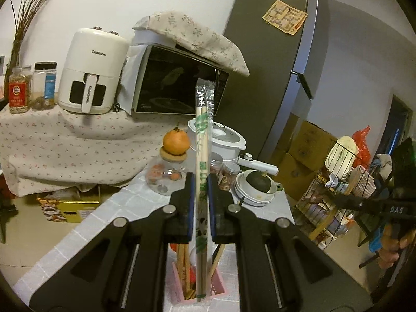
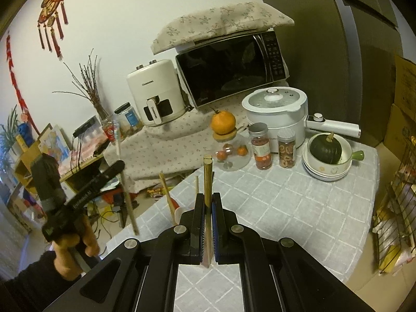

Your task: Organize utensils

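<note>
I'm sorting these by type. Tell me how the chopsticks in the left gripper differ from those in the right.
The left chopsticks are pale and sealed in a printed plastic sleeve; the right chopsticks are darker and bare. Both pairs stand upright, clamped in a shut gripper, left and right.

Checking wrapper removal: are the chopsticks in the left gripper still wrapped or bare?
Still wrapped. The chopsticks in the left gripper sit inside clear, green-printed plastic that extends past their tips.

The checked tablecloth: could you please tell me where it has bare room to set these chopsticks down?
The checked tablecloth lies bare in front of the stacked bowls and spice jars, out to its right edge. It is crowded along the back: glass jar, white cooker, and the pink holder of chopsticks at the near left.
</note>
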Tool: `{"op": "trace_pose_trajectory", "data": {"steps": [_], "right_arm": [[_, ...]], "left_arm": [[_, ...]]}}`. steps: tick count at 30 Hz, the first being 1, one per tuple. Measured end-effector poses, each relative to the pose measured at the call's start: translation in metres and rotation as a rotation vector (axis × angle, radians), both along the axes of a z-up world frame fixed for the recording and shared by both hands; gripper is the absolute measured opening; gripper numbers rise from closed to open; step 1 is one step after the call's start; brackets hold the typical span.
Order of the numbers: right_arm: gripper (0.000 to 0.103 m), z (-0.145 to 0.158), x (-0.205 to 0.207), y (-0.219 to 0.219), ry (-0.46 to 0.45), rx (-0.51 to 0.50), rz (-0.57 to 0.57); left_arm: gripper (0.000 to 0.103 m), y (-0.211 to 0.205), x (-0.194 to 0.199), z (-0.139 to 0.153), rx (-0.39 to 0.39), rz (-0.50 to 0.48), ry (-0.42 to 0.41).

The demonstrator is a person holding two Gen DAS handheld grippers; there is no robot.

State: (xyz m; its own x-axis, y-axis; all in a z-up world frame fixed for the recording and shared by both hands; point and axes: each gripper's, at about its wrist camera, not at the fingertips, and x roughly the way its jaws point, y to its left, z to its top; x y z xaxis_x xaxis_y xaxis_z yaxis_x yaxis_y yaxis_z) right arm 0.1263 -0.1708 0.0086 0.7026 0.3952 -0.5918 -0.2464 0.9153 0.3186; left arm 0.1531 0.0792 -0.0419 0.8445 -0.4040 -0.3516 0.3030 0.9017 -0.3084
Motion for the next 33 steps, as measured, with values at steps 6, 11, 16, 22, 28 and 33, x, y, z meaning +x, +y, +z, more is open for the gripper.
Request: {"op": "trace_pose_trajectory", "data": {"steps": [6,11,16,22,28,33], "right_arm": [[0.005,0.006,0.005,0.015,-0.017,0.006,0.015],[0.005,0.008,0.011,0.030,-0.029,0.017,0.024],[0.005,0.006,0.018,0.043,-0.036,-0.005,0.028],[0.005,-0.009,0.029,0.052,-0.002,-0.021,0.033],[0.005,-0.027,0.040,0.063,0.039,-0.050,0.053],[0.005,-0.045,0.052,0.065,0.087,-0.050,0.064]], "left_arm": [[0.011,-0.019,-0.005,-0.019,0.049,0.014,-0.045],[0.011,-0.030,0.000,-0.035,0.088,0.056,-0.045],[0.011,-0.035,0.004,-0.047,0.100,0.061,-0.040],[0.011,-0.043,0.004,-0.061,0.138,0.067,-0.044],[0.011,-0.042,0.005,-0.071,0.143,0.075,-0.024],[0.013,-0.037,0.003,-0.075,0.142,0.073,0.022]]}}
